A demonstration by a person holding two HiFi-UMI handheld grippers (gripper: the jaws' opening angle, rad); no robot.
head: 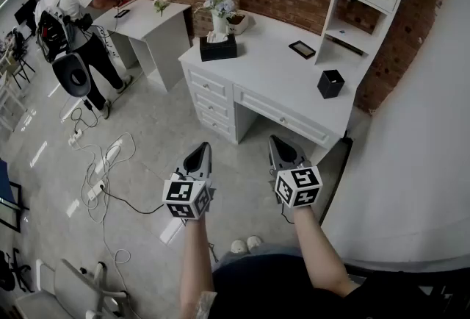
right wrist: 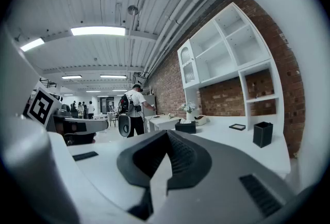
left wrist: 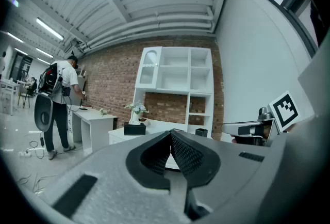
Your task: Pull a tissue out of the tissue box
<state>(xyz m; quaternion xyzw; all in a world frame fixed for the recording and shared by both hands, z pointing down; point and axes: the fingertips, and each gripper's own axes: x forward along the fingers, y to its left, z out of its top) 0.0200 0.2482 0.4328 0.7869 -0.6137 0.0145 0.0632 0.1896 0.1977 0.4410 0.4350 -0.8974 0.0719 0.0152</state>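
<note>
Evidently the left gripper [head: 200, 154] and right gripper [head: 282, 150] are pressed together, empty. At twelve o'clock (well apart) the tissue box [head: 218, 49] offers a tissue [head: 216, 36], likely soft and flimsy: pinch its upstanding tuft.

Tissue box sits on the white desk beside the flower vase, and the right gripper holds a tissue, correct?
No. The tissue box does sit on the desk beside the vase, but the right gripper holds nothing: the right gripper view shows its jaws shut together, empty.
</note>
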